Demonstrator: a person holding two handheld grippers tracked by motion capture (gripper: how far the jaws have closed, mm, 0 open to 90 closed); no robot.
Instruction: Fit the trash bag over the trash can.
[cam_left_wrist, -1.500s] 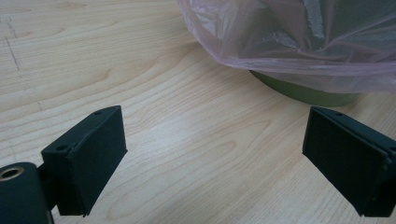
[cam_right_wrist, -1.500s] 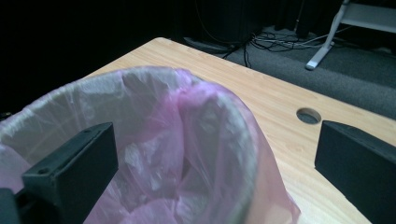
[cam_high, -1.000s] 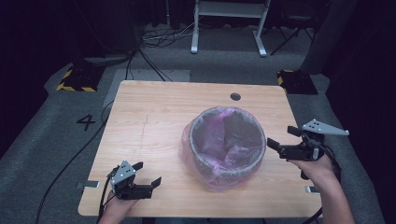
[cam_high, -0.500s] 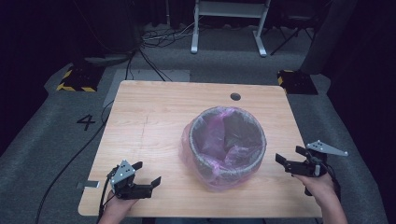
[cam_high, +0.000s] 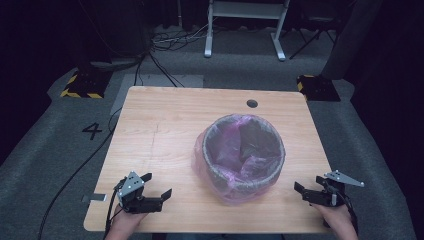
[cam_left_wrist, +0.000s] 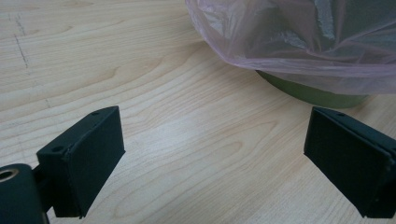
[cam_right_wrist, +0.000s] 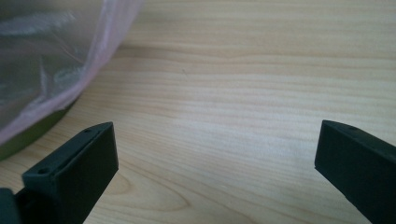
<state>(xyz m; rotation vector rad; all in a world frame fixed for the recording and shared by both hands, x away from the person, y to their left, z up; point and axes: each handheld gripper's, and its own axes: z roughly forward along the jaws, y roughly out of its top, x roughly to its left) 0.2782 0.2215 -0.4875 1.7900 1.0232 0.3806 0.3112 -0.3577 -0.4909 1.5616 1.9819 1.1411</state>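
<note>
The landmark here is the round bin (cam_high: 243, 156), which stands upright on the wooden table (cam_high: 165, 125), a little right of the table's middle and toward the person's side. A pink plastic bag (cam_high: 235, 192) lines it, its rim folded over the bin's top edge and its loose skirt hanging down the outside wall almost to the tabletop.

To the left of the bin, near the table's front edge, the left gripper (cam_high: 159, 185) rests low over the wood, held by a hand (cam_high: 125, 227) that comes in from the bottom. Its jaws stand wide apart with nothing between them, and they point toward the bin but stay apart from it. In the left gripper view the bare wood grain lies between the two black jaws, and the bag (cam_left_wrist: 299, 42) hangs ahead and to the upper right, with the bin's dark green base (cam_left_wrist: 313, 95) showing beneath the plastic's hem.

To the right of the bin, also near the front edge, the right gripper (cam_high: 300, 190) sits in the other hand (cam_high: 337, 220), pointing at the bin and clear of it. Its jaws are spread wide as well and hold nothing. In the right gripper view the bag (cam_right_wrist: 56, 56) fills the upper left corner, the green base (cam_right_wrist: 28, 133) peeking out under it, with plain table (cam_right_wrist: 243, 93) ahead.
</note>
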